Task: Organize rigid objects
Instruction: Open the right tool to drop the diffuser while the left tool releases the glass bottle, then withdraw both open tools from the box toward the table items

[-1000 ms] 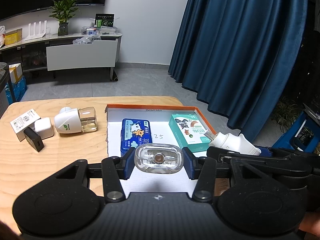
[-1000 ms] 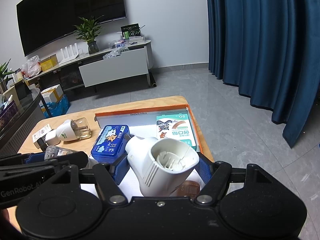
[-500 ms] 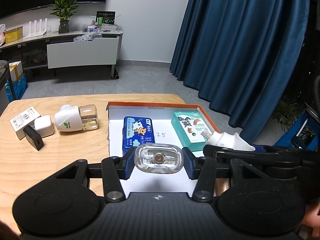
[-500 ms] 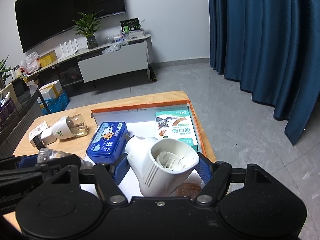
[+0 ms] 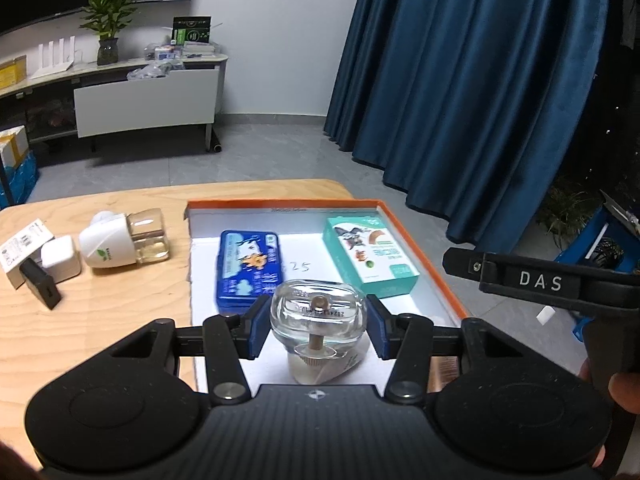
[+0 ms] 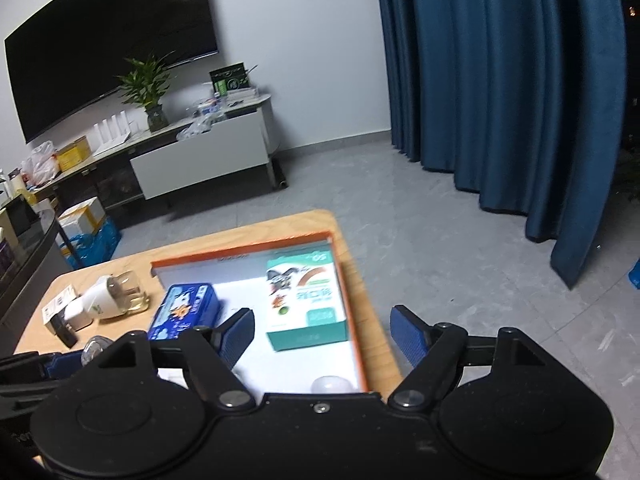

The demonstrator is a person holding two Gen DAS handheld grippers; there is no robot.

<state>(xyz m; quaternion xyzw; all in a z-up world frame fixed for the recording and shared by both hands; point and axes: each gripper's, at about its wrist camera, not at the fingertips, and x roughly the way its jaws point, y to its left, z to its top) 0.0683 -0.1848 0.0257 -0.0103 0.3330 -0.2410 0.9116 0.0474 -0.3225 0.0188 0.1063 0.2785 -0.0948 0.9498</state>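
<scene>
1. Right now my left gripper (image 5: pixel 316 326) is clenched on a small clear glass bottle with a brown wick stem (image 5: pixel 317 320), its blue pads pressing the two short sides, and the bottle hangs over the near end of the shallow white tray with an orange rim (image 5: pixel 420 248)
2. My right gripper (image 6: pixel 322 334) is letting go: its jaws are opening and nothing sits between them; a rounded white plastic piece (image 6: pixel 330 385) lies in the tray just below it
3. To do this well I judge I should lower the bottle onto the bare white floor of the tray, short of the blue rectangular tin with a cartoon print (image 5: pixel 249 268) and left of the teal cardboard box of plasters (image 5: pixel 370 256), and set it flat before I ease off, since glass can roll or tip
4. The bottle looks smooth, thick-walled and partly filled with clear liquid, so I keep it level
5. Out on the pale wooden table (image 5: pixel 100 320) a white vaporiser with a clear bottle attached (image 5: pixel 122 240), a white cube plug (image 5: pixel 60 258), a black block and a small white carton wait well apart from the tray
</scene>
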